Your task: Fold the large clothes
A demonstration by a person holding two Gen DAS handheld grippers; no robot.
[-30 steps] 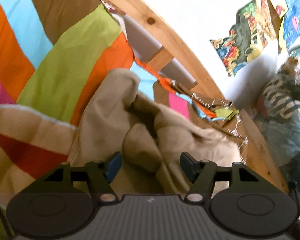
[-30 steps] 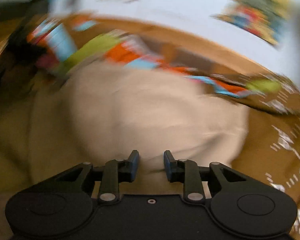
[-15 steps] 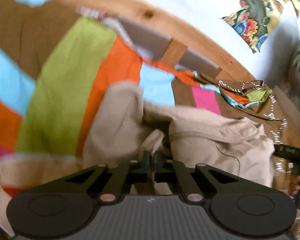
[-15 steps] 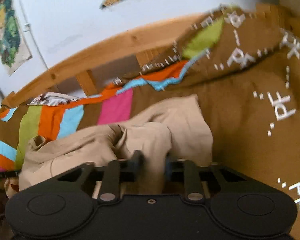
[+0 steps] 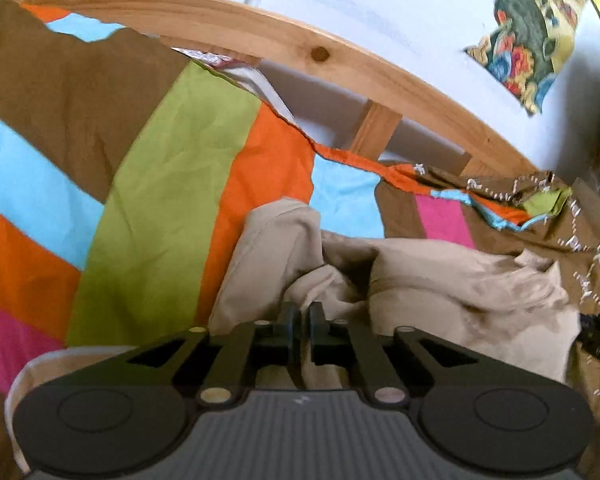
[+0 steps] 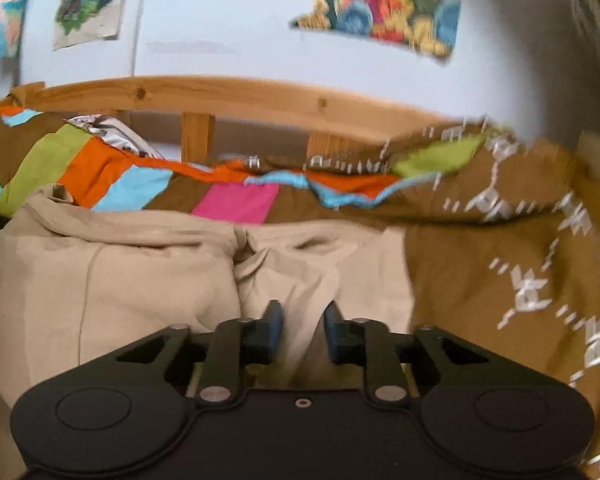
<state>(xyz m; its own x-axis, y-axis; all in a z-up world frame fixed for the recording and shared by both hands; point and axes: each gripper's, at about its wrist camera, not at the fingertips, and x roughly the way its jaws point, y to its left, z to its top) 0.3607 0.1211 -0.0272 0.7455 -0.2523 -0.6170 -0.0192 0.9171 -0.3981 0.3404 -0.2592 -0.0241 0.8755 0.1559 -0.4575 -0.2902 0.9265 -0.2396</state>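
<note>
The garment (image 5: 452,280) is a large piece of soft, matte beige cloth, rumpled into rounded folds and lying on the quilt (image 5: 160,184). A line of stitching runs down one of its panels in the right wrist view. The quilt beneath it is thin, creased cotton in broad flat blocks of brown, lime, orange, sky blue and pink; past the garment its edge is turned back, showing a brown side with white lettering. Behind the quilt runs the rail (image 5: 284,44), pale knotty pine with short upright slats, and behind that a plain white wall with a bright patterned hanging (image 5: 528,40).

The left hand-held gripper (image 5: 300,320) has its black fingers pressed almost together, clamped on a raised fold at the garment's left part, next to the quilt's orange stripe. The rest of the cloth spreads away from that pinch toward the lettered side of the quilt.

In the right wrist view the right hand-held gripper (image 6: 302,320) stands with its blue-padded fingers apart over the garment (image 6: 112,280), a beige fold lying in the gap between them; whether the pads touch it I cannot tell. The view is somewhat blurred toward the lettered side.
</note>
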